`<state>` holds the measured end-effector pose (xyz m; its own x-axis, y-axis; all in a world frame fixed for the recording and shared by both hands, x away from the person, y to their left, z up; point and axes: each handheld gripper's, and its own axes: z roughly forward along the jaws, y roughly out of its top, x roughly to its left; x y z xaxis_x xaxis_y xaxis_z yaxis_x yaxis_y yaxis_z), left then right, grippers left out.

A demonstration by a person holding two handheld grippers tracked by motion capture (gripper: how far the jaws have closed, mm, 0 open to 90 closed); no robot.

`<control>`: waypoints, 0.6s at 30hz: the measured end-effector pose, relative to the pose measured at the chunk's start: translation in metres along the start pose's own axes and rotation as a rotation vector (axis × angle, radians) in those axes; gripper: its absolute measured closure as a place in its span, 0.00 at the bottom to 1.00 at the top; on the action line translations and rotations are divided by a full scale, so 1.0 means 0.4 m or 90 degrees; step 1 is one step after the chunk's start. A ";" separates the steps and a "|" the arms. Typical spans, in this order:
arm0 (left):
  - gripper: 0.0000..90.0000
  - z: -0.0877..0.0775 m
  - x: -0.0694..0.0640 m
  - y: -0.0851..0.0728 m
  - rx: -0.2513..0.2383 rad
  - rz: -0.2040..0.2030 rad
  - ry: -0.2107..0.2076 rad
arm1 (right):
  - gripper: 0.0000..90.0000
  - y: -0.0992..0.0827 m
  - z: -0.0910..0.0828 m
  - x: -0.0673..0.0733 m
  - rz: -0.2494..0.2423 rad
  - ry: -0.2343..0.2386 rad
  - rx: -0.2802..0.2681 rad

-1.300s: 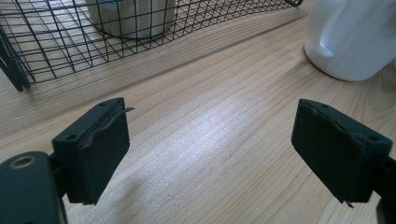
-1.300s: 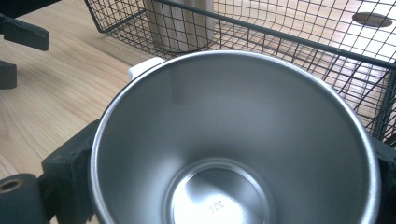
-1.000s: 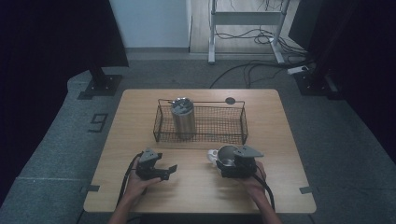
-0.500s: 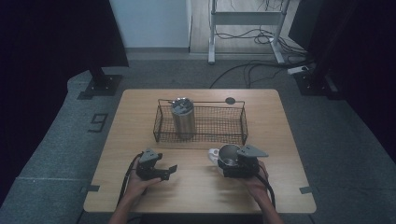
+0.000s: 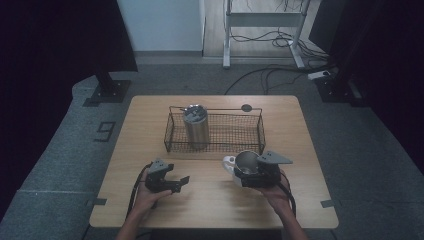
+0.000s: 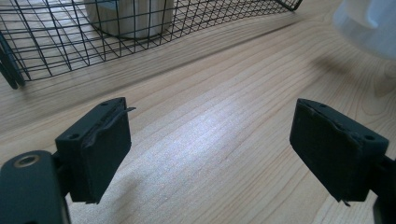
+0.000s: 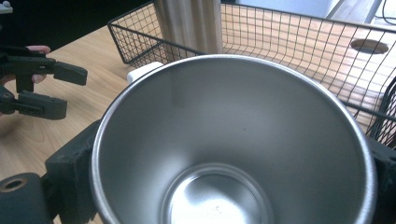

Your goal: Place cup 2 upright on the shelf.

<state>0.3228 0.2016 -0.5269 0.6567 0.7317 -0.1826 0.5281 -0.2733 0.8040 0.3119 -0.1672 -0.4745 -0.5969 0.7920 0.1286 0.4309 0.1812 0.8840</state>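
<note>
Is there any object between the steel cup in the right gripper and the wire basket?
Nothing visible lies between the steel cup and the wire basket. The metal tumbler stands inside, at the left end.

Open table (image 5: 210,200) between the two hands, nothing in the way. Basket (image 5: 215,145) walls off the far side; tumbler (image 5: 195,126) fills its left end, right part free from above. Small round hole (image 5: 246,107) behind the basket.

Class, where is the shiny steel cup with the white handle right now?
In the high view the shiny steel cup sits between the right hand-held gripper's jaws, right of centre, just in front of the black wire basket.
</note>
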 end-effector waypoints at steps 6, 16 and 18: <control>0.14 0.001 0.000 -0.001 0.001 0.000 -0.001 | 0.07 0.029 -0.005 0.003 0.005 0.003 -0.011; 0.14 0.003 0.001 -0.002 0.006 -0.001 -0.003 | 0.07 0.080 -0.021 0.005 -0.007 -0.004 -0.026; 0.14 0.003 0.001 -0.002 0.006 0.000 -0.003 | 0.07 0.090 -0.023 0.001 -0.004 -0.005 -0.028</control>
<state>0.3233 0.2012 -0.5283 0.6594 0.7285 -0.1859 0.5338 -0.2795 0.7981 0.3209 -0.1656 -0.4383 -0.5943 0.7953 0.1194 0.3962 0.1604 0.9041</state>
